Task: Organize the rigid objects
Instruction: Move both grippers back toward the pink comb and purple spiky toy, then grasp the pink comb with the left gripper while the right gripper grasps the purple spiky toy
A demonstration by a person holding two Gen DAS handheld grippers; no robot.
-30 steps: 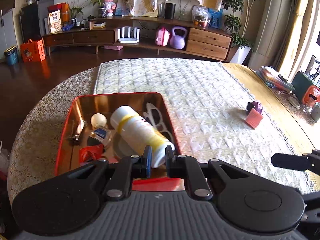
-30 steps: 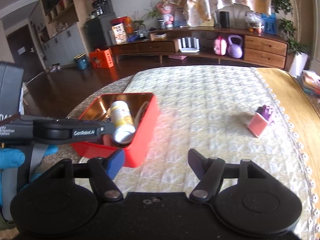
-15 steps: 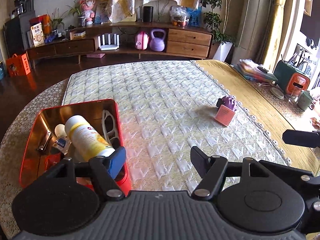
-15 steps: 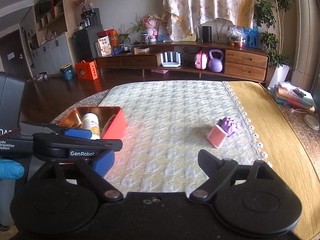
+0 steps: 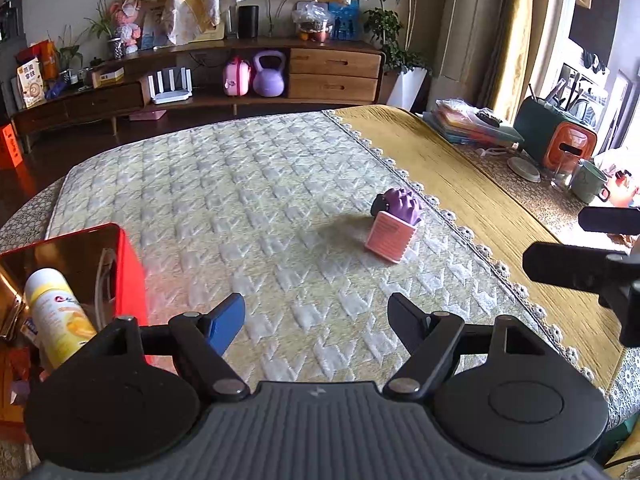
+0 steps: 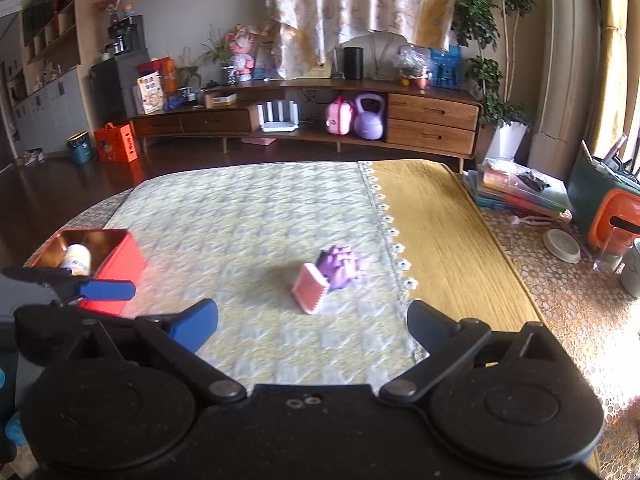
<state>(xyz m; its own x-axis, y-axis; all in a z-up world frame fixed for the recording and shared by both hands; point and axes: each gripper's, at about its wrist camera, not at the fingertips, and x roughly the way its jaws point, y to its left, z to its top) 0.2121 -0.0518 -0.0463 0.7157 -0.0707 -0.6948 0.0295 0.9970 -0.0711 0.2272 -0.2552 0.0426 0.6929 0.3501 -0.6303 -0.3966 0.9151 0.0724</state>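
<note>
Grippers first, nearest the cameras: the left gripper (image 5: pixel 316 318), black with one blue pad, is spreading its jaws with nothing between them, only quilted cloth showing in the gap. The right gripper (image 6: pixel 312 324) is also opening, nearly as wide as it goes, and it too is holding nothing. Both are looking down along the bench (image 5: pixel 500 208) at a slant, which suggests a fresh pick is being lined up.

Just beside the left gripper, at the near left edge, the red metal tin with a shiny copper-coloured inside (image 5: pixel 130 272) is sitting on the pale quilted mat (image 5: pixel 240 200). A white and yellow cylindrical bottle (image 5: pixel 56 320) is leaning inside it among smaller bits too cramped to name, so the tin looks like the collecting place.

Further out, near the mat's lace edge, a pink ribbed cube with a purple spiky toy on top (image 6: pixel 320 280) is lying alone, well apart from the tin. That is probably the next target.
</note>
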